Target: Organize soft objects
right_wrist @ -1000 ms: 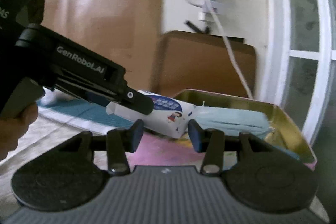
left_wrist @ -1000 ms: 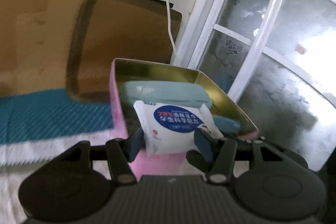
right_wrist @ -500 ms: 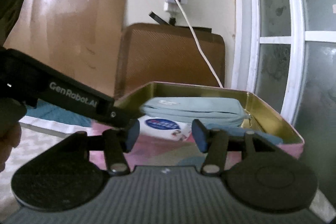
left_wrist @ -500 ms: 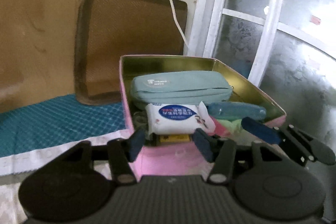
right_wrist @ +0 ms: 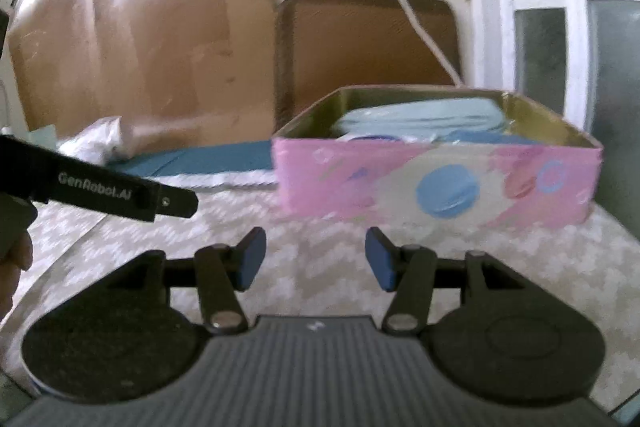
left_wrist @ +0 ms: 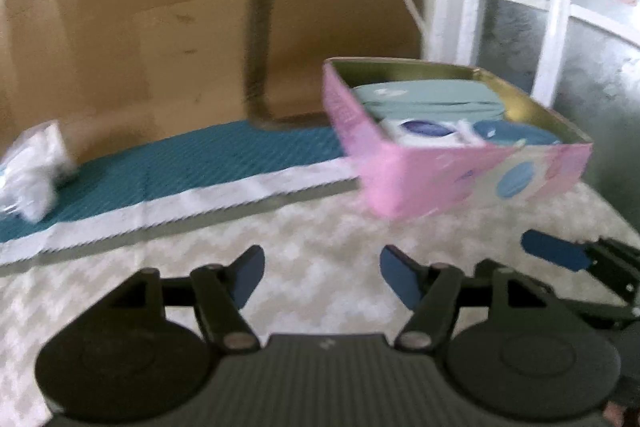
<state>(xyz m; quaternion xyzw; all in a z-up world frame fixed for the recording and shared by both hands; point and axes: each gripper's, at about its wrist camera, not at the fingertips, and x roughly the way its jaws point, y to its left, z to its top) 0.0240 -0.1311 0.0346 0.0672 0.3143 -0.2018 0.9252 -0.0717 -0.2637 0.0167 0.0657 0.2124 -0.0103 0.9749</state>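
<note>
A pink tin box with a gold inside stands on the patterned cloth. In it lie a pale green pouch, a white wipes pack with a blue label, and a blue pouch. My left gripper is open and empty, low over the cloth, short of the box and to its left. My right gripper is open and empty in front of the box. One right fingertip shows in the left wrist view. The left gripper's arm shows in the right wrist view.
A clear plastic bag lies on the teal mat at far left. A brown cushion and cardboard lean on the back wall. A white cable hangs above the box. A glass door is at right.
The left gripper let go of the wipes pack into the box, then pulled back and swung left. The right gripper also drew back from the box.
</note>
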